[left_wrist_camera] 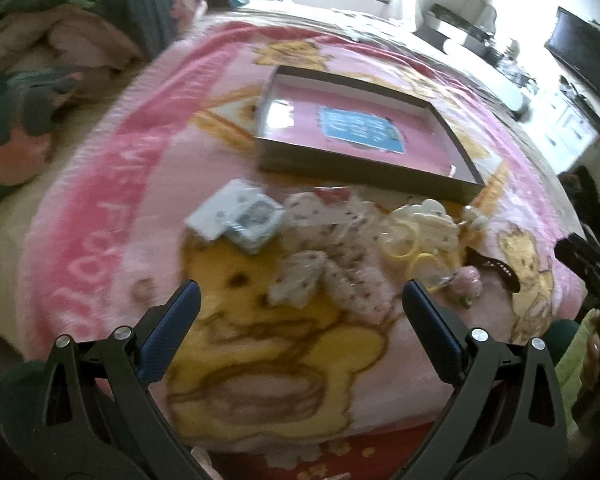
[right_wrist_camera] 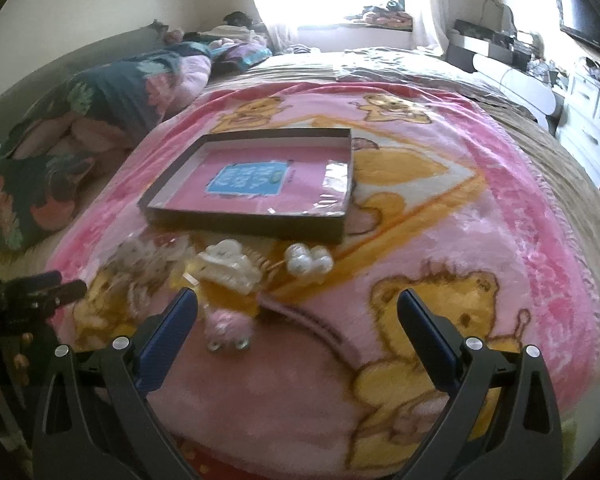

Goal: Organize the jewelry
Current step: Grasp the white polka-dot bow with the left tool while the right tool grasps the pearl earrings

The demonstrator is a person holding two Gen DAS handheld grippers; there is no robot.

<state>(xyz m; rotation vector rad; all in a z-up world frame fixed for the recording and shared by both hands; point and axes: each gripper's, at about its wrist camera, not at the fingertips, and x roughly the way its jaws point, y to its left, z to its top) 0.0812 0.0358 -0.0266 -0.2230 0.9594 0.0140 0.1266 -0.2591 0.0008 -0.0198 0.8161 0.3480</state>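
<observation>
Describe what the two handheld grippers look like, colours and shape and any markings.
Both match. The left gripper and the right gripper each have two black plastic fingers angled like a V, with blue textured pads on the inner faces, silver round rivets at the joints and triangular cut-outs in the black frame. No cables or lettering show.
</observation>
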